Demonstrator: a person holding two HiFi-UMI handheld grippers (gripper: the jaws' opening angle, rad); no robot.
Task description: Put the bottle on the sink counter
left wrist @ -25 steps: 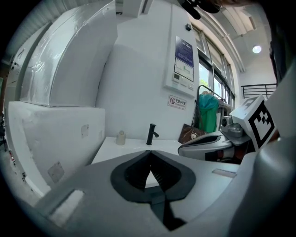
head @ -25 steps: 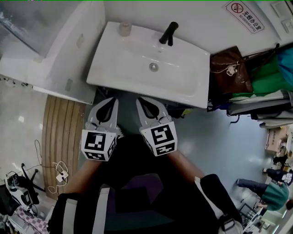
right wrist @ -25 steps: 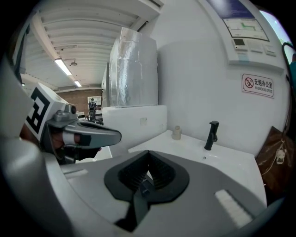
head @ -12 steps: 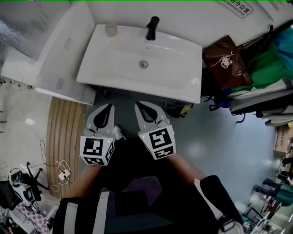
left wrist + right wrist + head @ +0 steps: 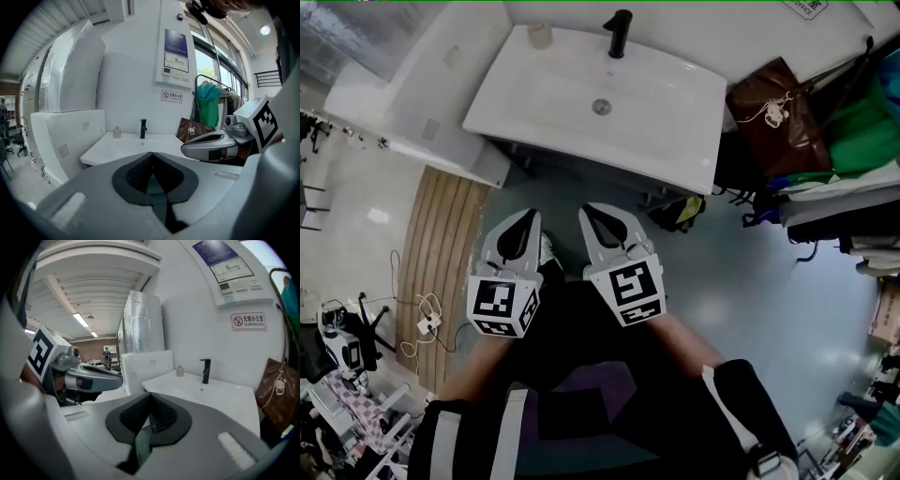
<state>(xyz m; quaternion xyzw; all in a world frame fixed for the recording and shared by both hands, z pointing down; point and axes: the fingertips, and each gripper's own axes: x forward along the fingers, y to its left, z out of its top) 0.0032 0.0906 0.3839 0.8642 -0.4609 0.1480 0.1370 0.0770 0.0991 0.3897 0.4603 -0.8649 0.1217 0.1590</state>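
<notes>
A small pale bottle [image 5: 540, 36] stands upright on the back left corner of the white sink counter [image 5: 675, 141], left of the black tap [image 5: 620, 33]. The left gripper view shows the bottle [image 5: 116, 132] far ahead, and so does the right gripper view, with the bottle [image 5: 179, 371] left of the tap [image 5: 205, 370]. My left gripper [image 5: 528, 217] and right gripper [image 5: 589, 208] hang side by side over the floor, well short of the sink's front edge. Both are shut with nothing between the jaws [image 5: 151, 154] [image 5: 151, 394].
A white partition [image 5: 403, 103] flanks the sink on the left, with a wooden mat [image 5: 441, 253] and cables [image 5: 422, 328] on the floor below it. A brown bag [image 5: 773, 112] and green clothes [image 5: 853, 141] crowd the right. A yellow-black item [image 5: 684, 214] lies under the sink.
Both grippers have drawn back together from the sink's front edge, so more floor shows between them and the counter. The bottle stays where it was on the counter.
</notes>
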